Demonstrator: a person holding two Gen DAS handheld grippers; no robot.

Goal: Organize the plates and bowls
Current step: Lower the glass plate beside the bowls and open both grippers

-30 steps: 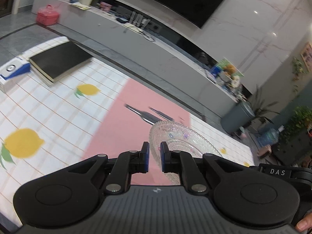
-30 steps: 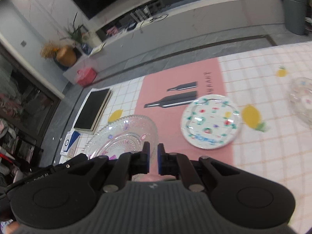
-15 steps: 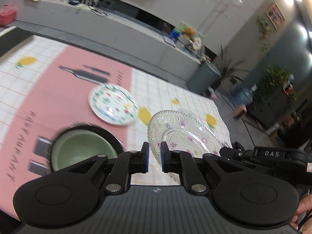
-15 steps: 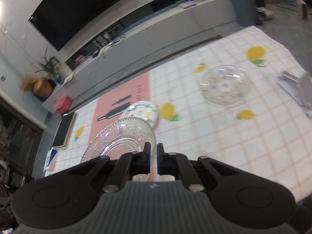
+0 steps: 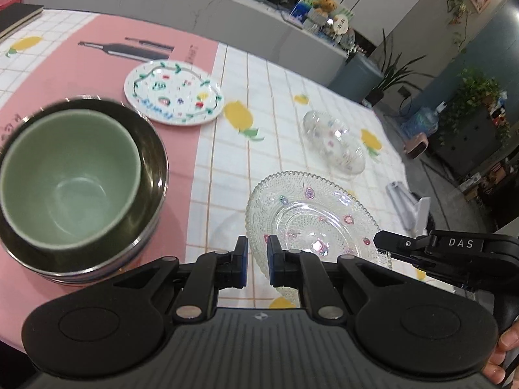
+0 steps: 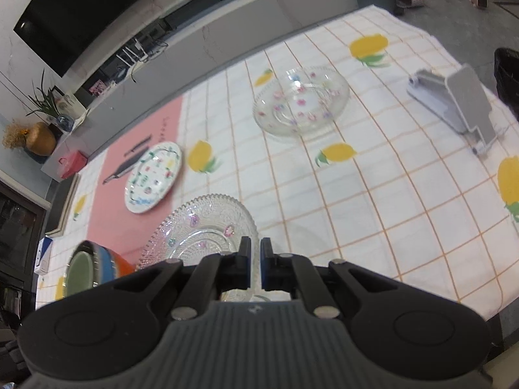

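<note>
both tools clamping beaded glass plate

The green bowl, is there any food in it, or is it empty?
Empty. The left wrist view looks straight into the green bowl, and only its bare, smooth inside shows. It sits nested inside a bigger dark bowl.

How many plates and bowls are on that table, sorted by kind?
Glass plates: 2, beaded plate, smooth plate
White painted plate: 1
Green bowl: 1
Metal bowls: at least 1, stacked under the green one
Total: at least 5
</note>
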